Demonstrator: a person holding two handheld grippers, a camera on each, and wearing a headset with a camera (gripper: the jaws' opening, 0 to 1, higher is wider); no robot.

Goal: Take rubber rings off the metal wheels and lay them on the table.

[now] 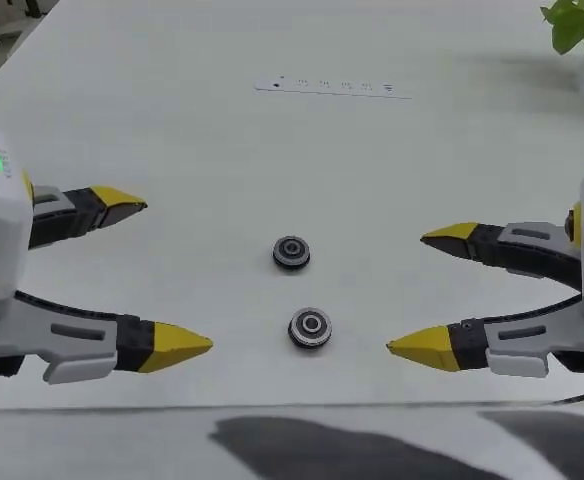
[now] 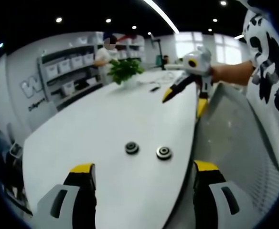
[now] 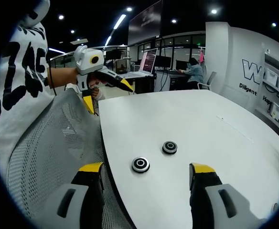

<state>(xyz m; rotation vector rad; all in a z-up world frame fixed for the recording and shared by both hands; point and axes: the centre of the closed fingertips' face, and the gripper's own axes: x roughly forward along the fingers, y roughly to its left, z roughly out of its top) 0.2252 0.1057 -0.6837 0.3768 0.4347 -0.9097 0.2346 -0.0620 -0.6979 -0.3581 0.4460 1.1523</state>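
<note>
We log two metal wheels on the white bench [image 1: 272,130]: far wheel [image 1: 291,252] and near wheel [image 1: 310,328], lying flat and apart, each with its black rubber ring [image 1: 294,330] on. Left gripper [image 1: 175,275] and right gripper [image 1: 405,292] flank them, fingers spread wide, holding nothing.

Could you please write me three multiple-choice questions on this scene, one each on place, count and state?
1. Where are the wheels? A. on the table, between the left gripper and right gripper; B. in one gripper; C. stacked.
2. How many wheels? A. one; B. two; C. four.
3. How are the grippers? A. both shut; B. both open; C. one shut on a wheel.
Key: 1A, they lie on the tabletop between the tips; 2B, two lie apart; 3B, both pairs of jaws gape.
</note>
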